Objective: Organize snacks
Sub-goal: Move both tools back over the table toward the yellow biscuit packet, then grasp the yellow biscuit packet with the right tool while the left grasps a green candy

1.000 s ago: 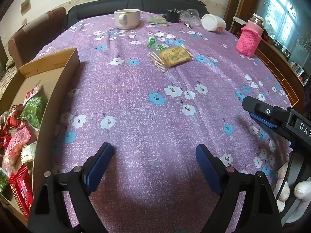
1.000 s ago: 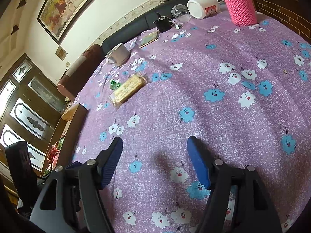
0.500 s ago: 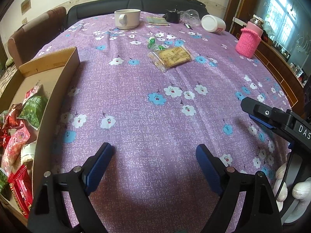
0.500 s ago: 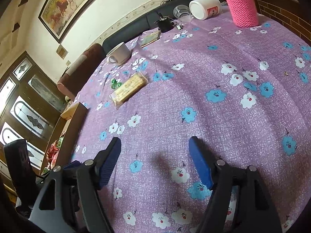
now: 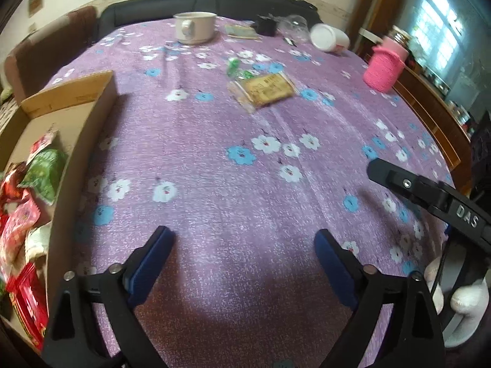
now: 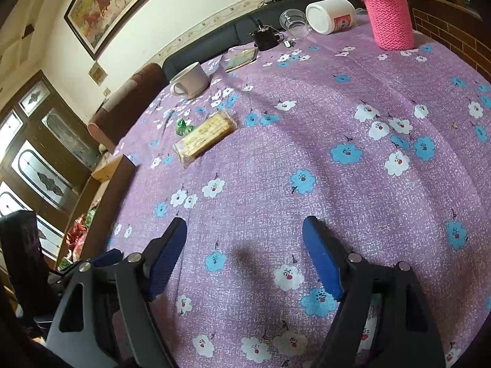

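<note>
Both claws gape empty over the purple cloth: left gripper (image 5: 242, 242), right gripper (image 6: 245, 239). Cracker packet (image 5: 264, 90) lies well ahead of left claw; green candies (image 5: 237, 69) just beyond, blurred, maybe touching. Box (image 5: 92, 128) hard left. Approach low, straddle packet's short width, close gently.

Both grippers: black frames, silver screws, blue ribbed fingers (image 5: 147, 263); right gripper (image 5: 408, 188) marked "DAS"; white glove (image 5: 466, 296).
</note>
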{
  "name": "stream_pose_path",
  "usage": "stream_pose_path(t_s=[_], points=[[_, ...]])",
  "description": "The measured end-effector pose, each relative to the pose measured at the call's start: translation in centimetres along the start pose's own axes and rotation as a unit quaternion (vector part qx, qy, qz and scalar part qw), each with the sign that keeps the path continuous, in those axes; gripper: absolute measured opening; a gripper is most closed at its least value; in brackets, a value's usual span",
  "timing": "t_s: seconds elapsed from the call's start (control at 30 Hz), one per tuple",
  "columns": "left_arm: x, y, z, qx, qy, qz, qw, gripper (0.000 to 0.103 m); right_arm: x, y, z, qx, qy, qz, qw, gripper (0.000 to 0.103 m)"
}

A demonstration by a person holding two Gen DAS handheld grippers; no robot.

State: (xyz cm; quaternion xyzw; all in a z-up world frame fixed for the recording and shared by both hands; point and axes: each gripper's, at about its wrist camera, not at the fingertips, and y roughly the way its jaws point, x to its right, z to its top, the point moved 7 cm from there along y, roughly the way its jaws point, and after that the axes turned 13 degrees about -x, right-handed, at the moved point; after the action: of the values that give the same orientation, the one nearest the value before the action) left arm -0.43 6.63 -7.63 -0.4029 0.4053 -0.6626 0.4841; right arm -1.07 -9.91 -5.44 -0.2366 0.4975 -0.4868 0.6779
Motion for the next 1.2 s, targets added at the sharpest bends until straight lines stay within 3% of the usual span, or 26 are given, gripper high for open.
stream_pose_path(t_s=[0.13, 0.33, 0.47, 0.57, 0.7, 0.73, 0.77, 0.9, 1.0, 1.07, 1.1, 1.17, 1.2], points=[[-0.2, -0.3, 0.1, 0.009, -0.007, -0.041, 0.9991, 0.102, -1.7, 0.6, 1.2, -0.026, -0.027, -0.009, 0.999, 0.078], [-1.0, -0.9, 0.1, 0.031, -0.035, -0.102, 0.9937, 0.102, -4.3, 4.4, 6.3, -0.086, 0.015, 0.042, 0.995, 0.078], [-1.3, -1.3, 0.0, 0.042, -0.049, -0.132, 0.9892, 0.102, -5.9, 7.1, 10.1, -0.093, 0.033, 0.028, 0.995, 0.074], [-1.3, -1.4, 0.0, 0.043, -0.05, -0.136, 0.9885, 0.102, -6.4, 8.7, 12.0, -0.092, 0.036, -0.028, 0.995, 0.067], [-1.6, -1.7, 0.1, 0.045, -0.053, -0.143, 0.9874, 0.102, -6.4, 10.4, 12.7, -0.097, 0.037, -0.079, 0.991, 0.051], [-1.6, -1.8, 0.1, 0.045, -0.053, -0.143, 0.9872, 0.102, -6.3, 10.4, 12.6, -0.094, 0.033, -0.088, 0.991, 0.041], [-1.7, -1.8, -0.1, 0.045, -0.054, -0.144, 0.9871, 0.102, -6.3, 10.2, 12.5, -0.091, 0.024, -0.091, 0.991, 0.039], [-1.8, -1.9, -0.1, 0.046, -0.055, -0.147, 0.9864, 0.102, -5.9, 9.3, 11.6, -0.106, -0.007, -0.075, 0.991, 0.008], [-1.9, -1.9, -0.1, 0.047, -0.057, -0.147, 0.9864, 0.102, -4.0, 8.5, 10.4, -0.116, -0.022, -0.11, 0.987, 0.003], [-2.0, -1.9, -0.1, 0.048, -0.058, -0.146, 0.9865, 0.102, -3.5, 7.9, 10.3, -0.117, -0.015, -0.094, 0.989, 0.009], [-2.0, -1.8, -0.1, 0.048, -0.059, -0.146, 0.9863, 0.102, -3.5, 7.6, 10.4, -0.115, 0.001, -0.057, 0.992, 0.01], [-2.0, -1.9, -0.1, 0.048, -0.059, -0.147, 0.9861, 0.102, -4.1, 7.7, 10.9, -0.114, 0.035, 0.003, 0.993, 0.031], [-2.0, -1.8, -0.1, 0.048, -0.059, -0.148, 0.9861, 0.102, -4.4, 7.8, 11.2, -0.113, 0.045, 0.011, 0.993, 0.05]])
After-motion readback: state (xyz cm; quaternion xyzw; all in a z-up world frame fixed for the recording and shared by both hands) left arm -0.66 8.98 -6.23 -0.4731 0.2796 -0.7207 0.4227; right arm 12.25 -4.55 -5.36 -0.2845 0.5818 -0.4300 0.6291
